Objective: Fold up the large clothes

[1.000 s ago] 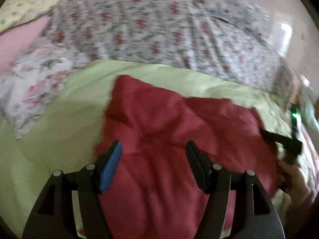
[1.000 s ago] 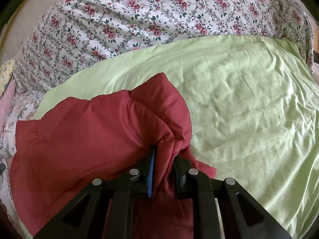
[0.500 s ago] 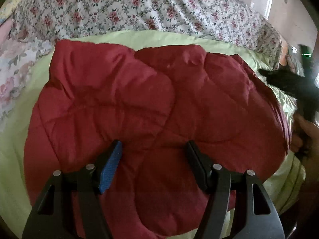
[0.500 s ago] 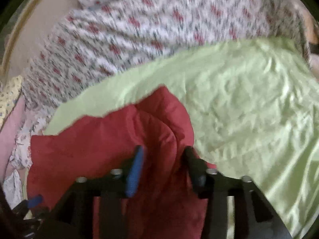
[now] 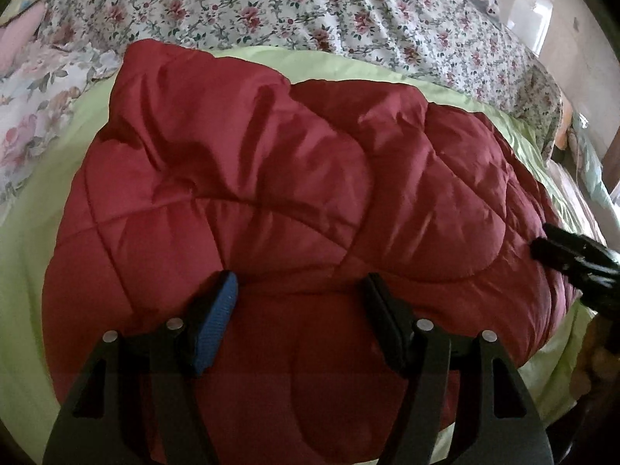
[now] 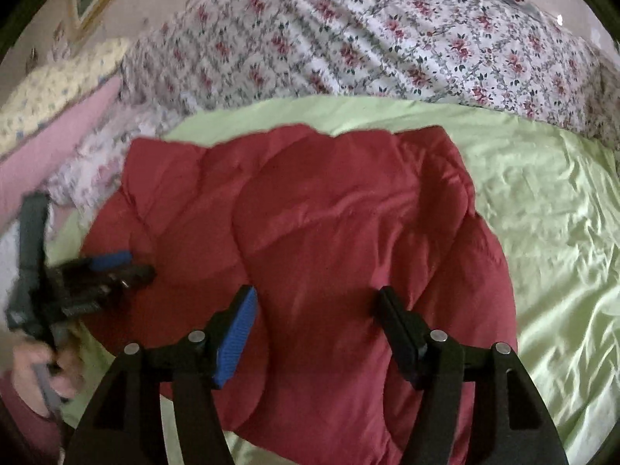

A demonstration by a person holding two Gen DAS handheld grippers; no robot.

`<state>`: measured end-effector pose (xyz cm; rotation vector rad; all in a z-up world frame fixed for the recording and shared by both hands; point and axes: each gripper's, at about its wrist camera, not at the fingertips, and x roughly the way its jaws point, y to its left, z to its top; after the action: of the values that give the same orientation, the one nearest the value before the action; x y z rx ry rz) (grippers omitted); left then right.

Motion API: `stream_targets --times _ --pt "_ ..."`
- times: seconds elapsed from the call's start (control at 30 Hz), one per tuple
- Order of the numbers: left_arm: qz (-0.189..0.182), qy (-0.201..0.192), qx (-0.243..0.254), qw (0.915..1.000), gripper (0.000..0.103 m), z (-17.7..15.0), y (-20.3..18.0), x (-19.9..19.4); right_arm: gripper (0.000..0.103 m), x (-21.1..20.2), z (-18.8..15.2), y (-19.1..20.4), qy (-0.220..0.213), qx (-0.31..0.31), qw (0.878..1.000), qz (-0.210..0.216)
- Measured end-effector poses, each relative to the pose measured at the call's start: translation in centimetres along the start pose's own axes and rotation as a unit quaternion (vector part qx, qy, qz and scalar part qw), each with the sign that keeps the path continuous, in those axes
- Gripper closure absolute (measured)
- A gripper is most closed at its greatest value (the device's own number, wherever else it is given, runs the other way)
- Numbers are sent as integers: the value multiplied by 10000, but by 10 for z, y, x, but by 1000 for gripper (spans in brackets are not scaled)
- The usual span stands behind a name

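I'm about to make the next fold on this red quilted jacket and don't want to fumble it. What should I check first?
1. Left gripper open, holding nothing: ok.
2. Right gripper open, holding nothing: ok.
3. Red quilted jacket resting on the green sheet: ok.
4. Jacket lying flat: not ok, it is bunched and creased.
5. Sleeves or hem located for grasping: cannot tell.

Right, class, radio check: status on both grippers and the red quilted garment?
Left gripper open, empty. Right gripper open, empty. Red quilted garment lying bunched on green sheet. Nothing in the way.
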<state>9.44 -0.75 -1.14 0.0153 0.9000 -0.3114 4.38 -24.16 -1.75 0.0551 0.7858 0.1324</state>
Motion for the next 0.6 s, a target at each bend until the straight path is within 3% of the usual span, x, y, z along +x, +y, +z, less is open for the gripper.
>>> stream_targets --times 0.23,0.37,0.6 --pt "-42 -65 -132 9999 35 2 1 -8 36 43 4 -23 168 374 9992 6" --pt "-194 -161 -259 9993 35 2 6 -26 36 50 8 -19 117 404 9990 -123" --pt "-87 -203 -192 9996 32 -4 6 -43 36 53 8 -22 48 465 9989 -71"
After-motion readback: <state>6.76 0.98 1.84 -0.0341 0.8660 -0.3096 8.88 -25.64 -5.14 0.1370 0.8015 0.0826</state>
